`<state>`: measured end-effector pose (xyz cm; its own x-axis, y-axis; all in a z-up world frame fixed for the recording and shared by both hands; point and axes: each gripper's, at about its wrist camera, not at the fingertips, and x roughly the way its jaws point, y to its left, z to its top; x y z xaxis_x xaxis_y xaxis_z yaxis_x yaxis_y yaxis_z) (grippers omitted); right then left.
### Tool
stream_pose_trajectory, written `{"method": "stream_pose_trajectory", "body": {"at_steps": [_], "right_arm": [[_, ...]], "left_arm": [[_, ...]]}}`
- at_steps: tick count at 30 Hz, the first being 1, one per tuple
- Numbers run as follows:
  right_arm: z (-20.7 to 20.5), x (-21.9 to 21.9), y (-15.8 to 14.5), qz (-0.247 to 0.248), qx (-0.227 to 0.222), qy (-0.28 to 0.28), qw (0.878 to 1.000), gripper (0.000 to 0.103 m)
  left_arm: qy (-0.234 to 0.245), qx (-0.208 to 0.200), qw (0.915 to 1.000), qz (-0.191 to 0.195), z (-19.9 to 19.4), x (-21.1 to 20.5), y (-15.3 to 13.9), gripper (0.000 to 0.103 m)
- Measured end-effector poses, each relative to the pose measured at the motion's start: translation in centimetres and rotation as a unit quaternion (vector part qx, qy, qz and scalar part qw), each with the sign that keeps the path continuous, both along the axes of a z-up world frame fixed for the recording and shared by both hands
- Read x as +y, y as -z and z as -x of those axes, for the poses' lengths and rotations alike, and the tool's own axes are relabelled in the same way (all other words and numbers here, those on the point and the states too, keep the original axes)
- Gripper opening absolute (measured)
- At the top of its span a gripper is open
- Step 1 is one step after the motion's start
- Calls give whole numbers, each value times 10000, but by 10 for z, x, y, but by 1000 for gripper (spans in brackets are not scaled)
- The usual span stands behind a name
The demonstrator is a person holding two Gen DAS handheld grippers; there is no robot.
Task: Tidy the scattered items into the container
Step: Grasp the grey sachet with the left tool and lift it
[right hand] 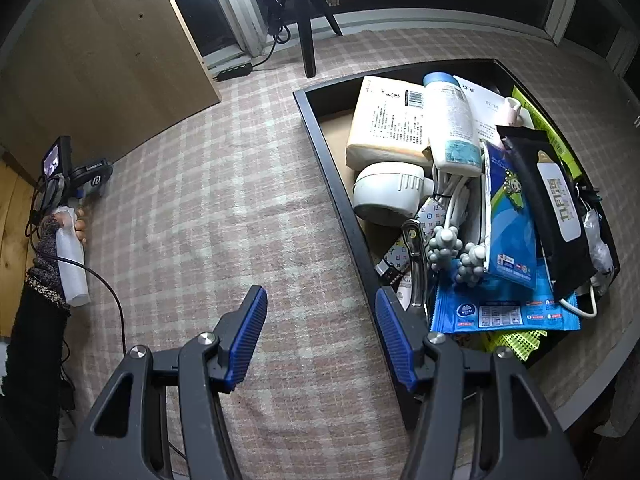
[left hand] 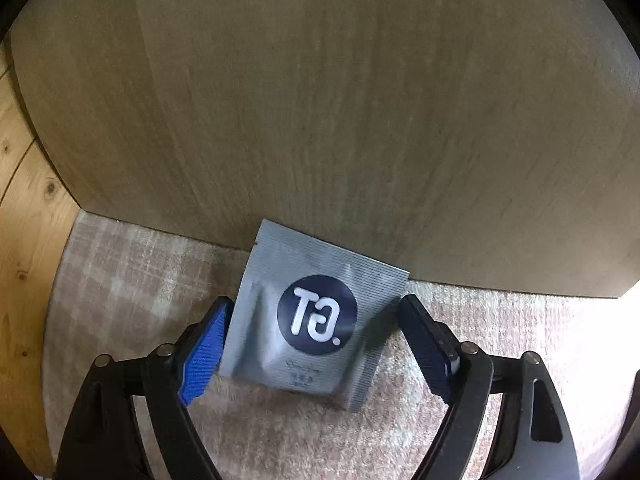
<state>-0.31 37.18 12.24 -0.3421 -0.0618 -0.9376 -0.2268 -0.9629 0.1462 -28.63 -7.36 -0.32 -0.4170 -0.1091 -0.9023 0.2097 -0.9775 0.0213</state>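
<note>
A grey foil sachet (left hand: 308, 316) with a dark round logo lies on the checked carpet, its far edge against a wooden board. My left gripper (left hand: 314, 320) is open around it, blue pads (left hand: 204, 350) on either side, the left pad touching or nearly touching its edge. My right gripper (right hand: 320, 328) is open and empty above the carpet, just left of the black container (right hand: 340, 196). The container holds several items: a white bottle (right hand: 452, 124), a beige pack (right hand: 388, 128), a white round device (right hand: 388, 194), blue packs (right hand: 508, 236) and a black pack (right hand: 548, 208).
A wooden board (left hand: 320, 100) stands behind the sachet; pine floor (left hand: 24, 240) lies at the left. In the right wrist view the left hand and its gripper (right hand: 68, 200) are at the far left beside the board (right hand: 100, 64). A tripod (right hand: 304, 20) and power strip (right hand: 234, 71) stand far back.
</note>
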Motion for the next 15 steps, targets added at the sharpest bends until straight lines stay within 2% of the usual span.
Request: {"method": "stream_pose_trajectory", "body": {"at_steps": [3,4,8,9,10,12,13,15], "right_arm": [[1,0,4,0,-47,21,10000,56],[2,0,4,22,-51,35,10000,56],[4,1,8,84,-56,71,9999,56],[5,0,8,70,-56,51,9999,56],[5,-1,9,59,-59,35,10000,56],[6,-3,9,52,-56,10,10000,56],[7,-4,10,63,-47,-1,10000,56],[7,-5,10,91,-27,-24,10000,56]], "left_arm": [[100,65,9999,-23,-8,1,0,70],[157,99,9998,32,-12,3,-1,64],[366,228,9988,228,-27,11,-5,51],[385,241,9986,278,-30,12,-6,28],[384,216,9986,276,-33,11,-7,18],[412,165,9989,169,-36,7,-6,9],[400,151,9989,200,-38,4,-5,0],[373,57,9990,228,-36,1,-3,1]]}}
